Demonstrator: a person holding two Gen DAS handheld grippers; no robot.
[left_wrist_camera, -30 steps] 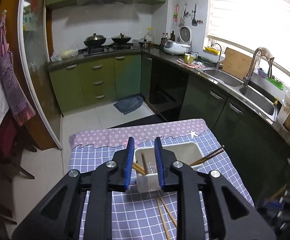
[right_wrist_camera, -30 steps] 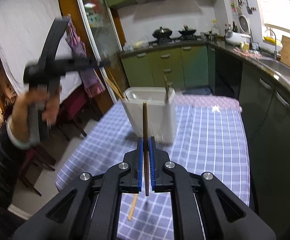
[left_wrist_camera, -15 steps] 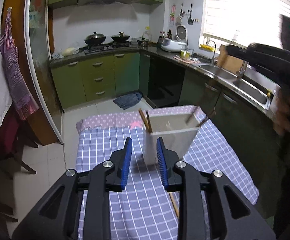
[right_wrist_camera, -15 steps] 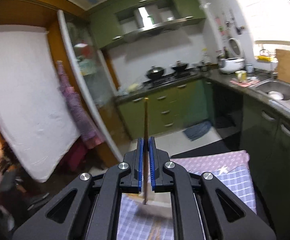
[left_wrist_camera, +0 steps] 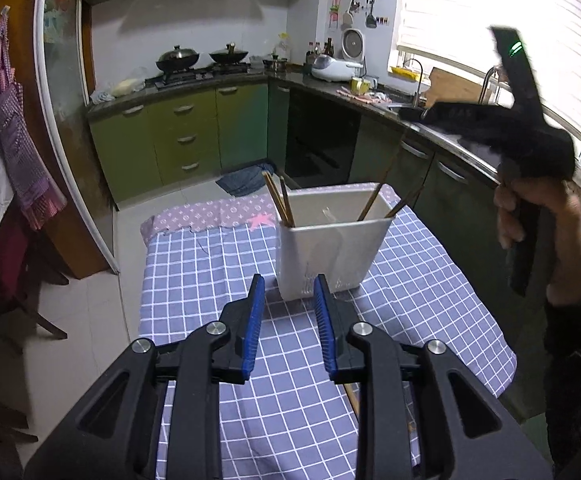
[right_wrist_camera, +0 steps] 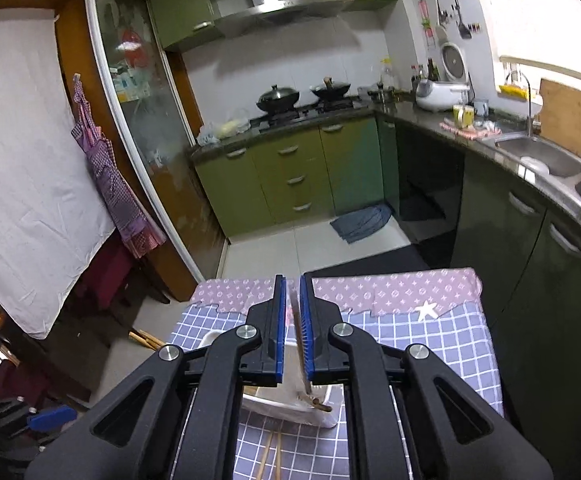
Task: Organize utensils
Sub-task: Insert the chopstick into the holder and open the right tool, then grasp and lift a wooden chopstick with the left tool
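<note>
Blue pads of the left claw (left_wrist_camera: 288, 292) stand apart with nothing between them, above the worktop covered by a blue-and-white checked cloth (left_wrist_camera: 210, 264). Just behind the claw stands the white plastic rectangular holder (left_wrist_camera: 330, 248), upright. Two brown wooden chopsticks (left_wrist_camera: 278, 204) lean in its left corner, and others lean at its right side. One loose chopstick (left_wrist_camera: 352, 400) lies on the cloth near the front edge. At the right, a person's hand (left_wrist_camera: 530, 208) holds the right claw (right_wrist_camera: 291, 284) above the holder. Its pads are together on one thin brown chopstick (right_wrist_camera: 300, 340), whose lower end reaches inside the holder.
</note>
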